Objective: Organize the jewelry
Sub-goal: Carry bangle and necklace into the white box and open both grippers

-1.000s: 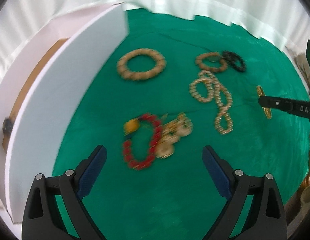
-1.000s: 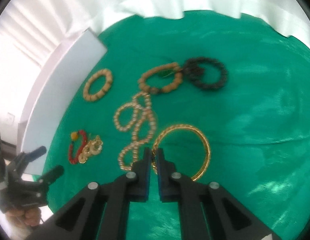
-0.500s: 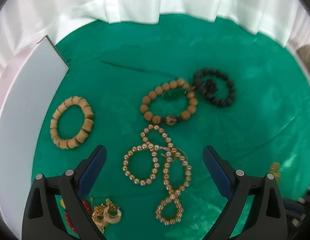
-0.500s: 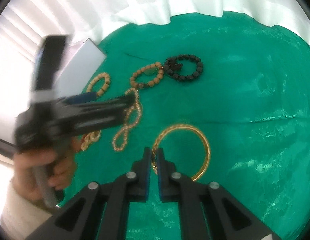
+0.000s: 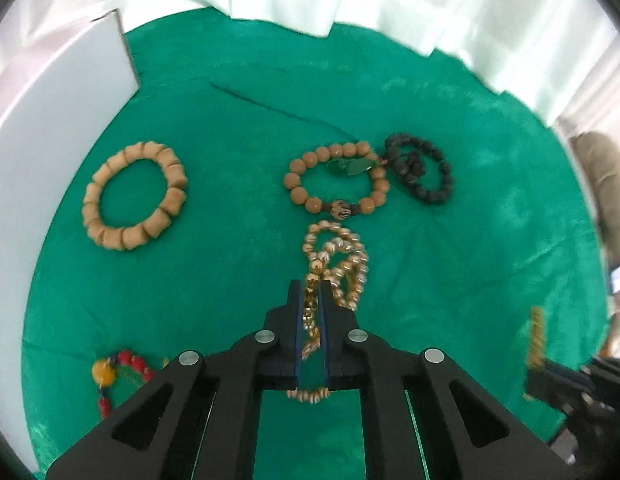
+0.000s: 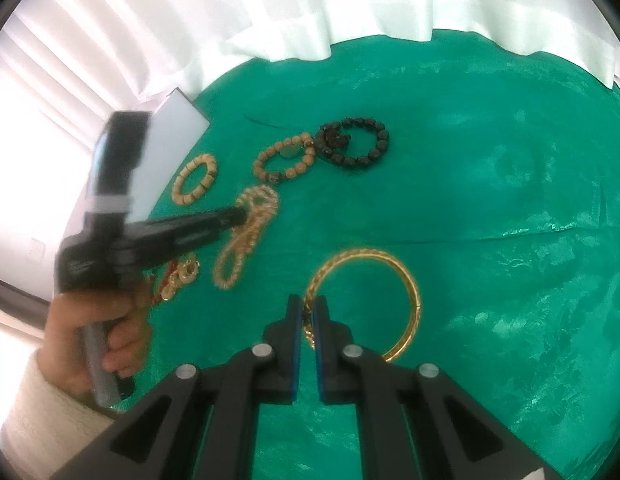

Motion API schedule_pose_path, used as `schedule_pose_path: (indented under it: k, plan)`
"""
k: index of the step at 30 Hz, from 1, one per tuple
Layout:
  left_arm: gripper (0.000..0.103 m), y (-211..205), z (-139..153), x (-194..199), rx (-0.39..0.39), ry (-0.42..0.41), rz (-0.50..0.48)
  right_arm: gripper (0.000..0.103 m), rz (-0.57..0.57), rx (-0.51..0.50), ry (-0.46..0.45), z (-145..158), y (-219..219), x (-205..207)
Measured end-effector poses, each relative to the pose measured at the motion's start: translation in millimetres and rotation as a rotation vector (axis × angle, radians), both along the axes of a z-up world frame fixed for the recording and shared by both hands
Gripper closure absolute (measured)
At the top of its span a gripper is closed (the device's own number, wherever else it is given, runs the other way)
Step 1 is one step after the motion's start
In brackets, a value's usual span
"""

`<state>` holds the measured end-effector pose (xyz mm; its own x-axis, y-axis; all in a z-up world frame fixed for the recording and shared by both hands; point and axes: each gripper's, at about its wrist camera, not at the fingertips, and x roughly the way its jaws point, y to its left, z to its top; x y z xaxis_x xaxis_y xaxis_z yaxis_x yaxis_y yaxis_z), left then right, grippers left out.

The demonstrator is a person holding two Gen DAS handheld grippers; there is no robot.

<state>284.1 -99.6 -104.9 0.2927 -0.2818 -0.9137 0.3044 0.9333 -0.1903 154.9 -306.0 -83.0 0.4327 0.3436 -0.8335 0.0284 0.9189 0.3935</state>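
On the green cloth (image 5: 238, 280) my left gripper (image 5: 310, 292) is closing its jaws onto the gold bead necklace (image 5: 338, 248), with the pads pressing on a bunched strand. The right wrist view shows that left gripper (image 6: 240, 214) coming in from the left, a hand on its handle, its tip at the necklace (image 6: 246, 236). My right gripper (image 6: 307, 304) is shut on the near rim of a gold bangle (image 6: 410, 292), which shows edge-on at the right of the left wrist view (image 5: 536, 336).
A tan wooden bracelet (image 5: 134, 196) lies at the left. A brown bead bracelet with a green charm (image 5: 336, 180) touches a black bead bracelet (image 5: 422, 174) further back. A red bead bracelet (image 5: 118, 376) lies near left. A white board (image 5: 50, 120) stands along the left edge.
My left gripper moved over the gold bead necklace and went from wide open to shut on it; the strands are now bunched together. My right gripper keeps its grip on the bangle.
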Motion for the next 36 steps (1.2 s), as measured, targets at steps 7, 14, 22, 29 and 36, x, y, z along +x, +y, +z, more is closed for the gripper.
schedule_pose_path:
  k: [7,14,22,29,36]
  plan:
    - [0.099,31,49,-28,-0.102,-0.052,0.017,0.097,0.021,-0.003,-0.020,12,10,2]
    - [0.098,66,108,-60,-0.176,-0.126,0.044,0.097,0.064,0.013,-0.039,24,33,3]
    - [0.098,111,173,-84,-0.214,-0.214,0.113,0.097,0.155,0.030,-0.084,62,73,11]
    - [0.098,189,234,-91,-0.195,-0.293,0.222,0.097,0.266,0.038,-0.126,107,125,34]
    - [0.098,287,263,-81,-0.150,-0.352,0.400,0.097,0.397,0.030,-0.195,157,205,74]
